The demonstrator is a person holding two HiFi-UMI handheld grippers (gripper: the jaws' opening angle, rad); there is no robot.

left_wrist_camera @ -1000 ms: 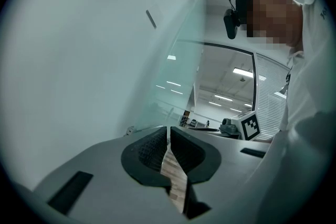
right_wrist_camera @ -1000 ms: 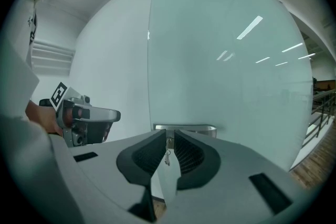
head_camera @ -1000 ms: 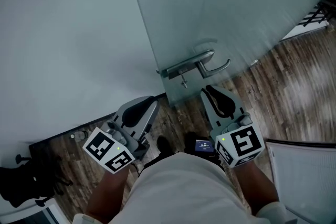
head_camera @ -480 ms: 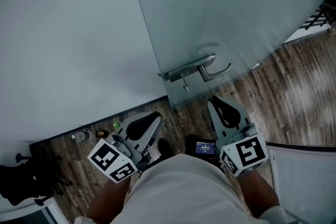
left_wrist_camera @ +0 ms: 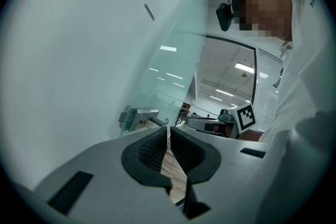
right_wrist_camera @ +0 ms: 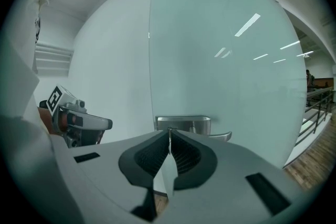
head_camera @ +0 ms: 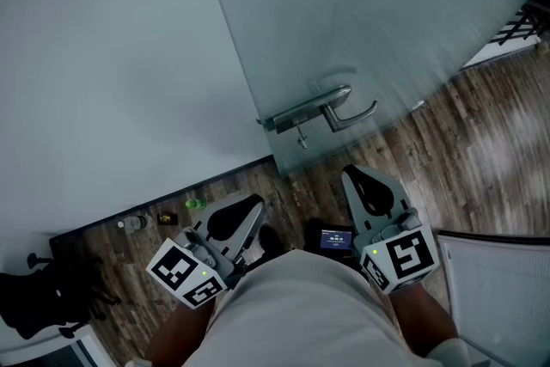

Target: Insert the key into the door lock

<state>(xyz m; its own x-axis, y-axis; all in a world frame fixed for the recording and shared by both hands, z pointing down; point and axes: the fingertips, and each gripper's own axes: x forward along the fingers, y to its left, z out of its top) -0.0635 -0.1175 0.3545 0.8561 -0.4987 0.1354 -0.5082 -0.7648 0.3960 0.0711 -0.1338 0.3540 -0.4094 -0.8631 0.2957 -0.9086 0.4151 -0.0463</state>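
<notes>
A frosted glass door (head_camera: 361, 21) carries a metal lock plate (head_camera: 302, 110) with a lever handle (head_camera: 352, 113). Below the plate a small key (head_camera: 301, 136) sticks out of the lock. Both grippers are held low, near the person's body and short of the door. My left gripper (head_camera: 255, 204) is shut with nothing between its pads, left of and below the lock. My right gripper (head_camera: 353, 173) is shut too, below the handle. In the right gripper view the closed tips (right_wrist_camera: 169, 130) line up just in front of the lock plate (right_wrist_camera: 184, 124). The left gripper view shows its tips (left_wrist_camera: 168, 128) right of the lock plate (left_wrist_camera: 134, 116).
A pale wall (head_camera: 112, 73) meets the door at the left. Along its base on the wooden floor (head_camera: 464, 142) lie a small bottle (head_camera: 129, 223) and a green thing (head_camera: 194, 204). A white slatted panel (head_camera: 498, 288) stands at the lower right.
Both grippers have drawn back from the door toward the person's body, staying shut. The key stays in the lock.
</notes>
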